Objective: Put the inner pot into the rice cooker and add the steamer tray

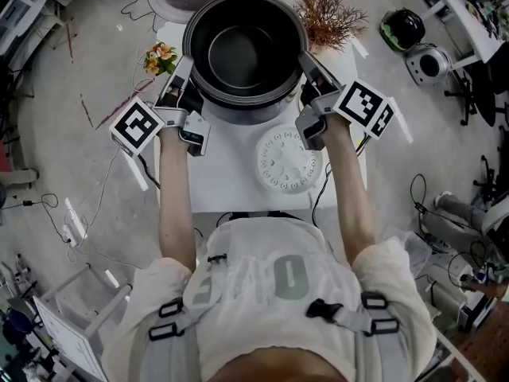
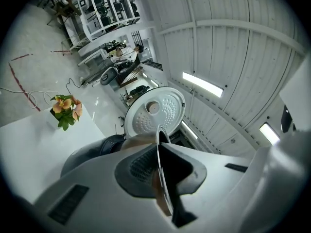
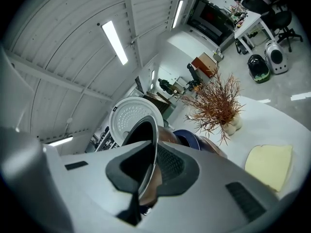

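Note:
The dark inner pot (image 1: 245, 54) hangs between both grippers over the back of the white table (image 1: 227, 173). My left gripper (image 1: 184, 70) is shut on the pot's left rim (image 2: 163, 188), and my right gripper (image 1: 308, 64) is shut on the right rim (image 3: 148, 166). The thin metal edge runs between each pair of pads. The rice cooker's perforated open lid (image 2: 154, 111) stands up behind the pot, also seen in the right gripper view (image 3: 132, 116). Its dark body (image 2: 90, 152) shows just below the pot; in the head view the pot hides it. The white round steamer tray (image 1: 288, 159) lies flat on the table, near my right forearm.
A small pot of orange flowers (image 1: 161, 56) sits at the table's left back corner and a dry reddish plant (image 1: 330, 14) at the right back. A pale yellow flat piece (image 3: 269, 166) lies on the table's right. Cables and other appliances (image 1: 417, 42) are on the floor around.

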`<state>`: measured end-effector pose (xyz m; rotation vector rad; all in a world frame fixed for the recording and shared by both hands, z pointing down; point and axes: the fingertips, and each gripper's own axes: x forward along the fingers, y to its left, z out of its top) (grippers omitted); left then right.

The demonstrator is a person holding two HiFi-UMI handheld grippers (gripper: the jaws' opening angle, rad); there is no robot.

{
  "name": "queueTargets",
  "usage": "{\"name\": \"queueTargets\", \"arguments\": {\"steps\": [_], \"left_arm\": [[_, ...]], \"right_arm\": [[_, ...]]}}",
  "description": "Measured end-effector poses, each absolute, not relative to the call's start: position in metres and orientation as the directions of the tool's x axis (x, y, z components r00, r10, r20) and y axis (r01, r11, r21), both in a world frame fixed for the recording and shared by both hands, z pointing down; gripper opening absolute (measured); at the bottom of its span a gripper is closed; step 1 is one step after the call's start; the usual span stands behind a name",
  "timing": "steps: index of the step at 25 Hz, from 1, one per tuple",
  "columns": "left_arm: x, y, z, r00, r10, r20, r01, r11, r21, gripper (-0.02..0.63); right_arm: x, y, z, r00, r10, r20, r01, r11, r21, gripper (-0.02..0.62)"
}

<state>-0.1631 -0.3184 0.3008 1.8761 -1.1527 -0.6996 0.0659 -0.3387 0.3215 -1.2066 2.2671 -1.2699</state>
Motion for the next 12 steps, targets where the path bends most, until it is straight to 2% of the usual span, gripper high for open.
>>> {"name": "queueTargets", "arguments": {"steps": [7,12], "left_arm": [[-0.162,-0.323,0.316,0.434,-0.901,-0.011,-0.474,-0.239,0.848,0.034],[-0.162,-0.326,0.330,0.429,-0.901,0.072,-0.613,-0.232,0.755,0.035]], "right_arm": [[0.065,-0.342,0.332,-0.606,-0.775,0.181,-0.555,0.249,-0.794,0.037],[0.063,-0.344,0.341,-0.598,-0.774,0.207,-0.575,0.234,-0.784,0.037]]}}
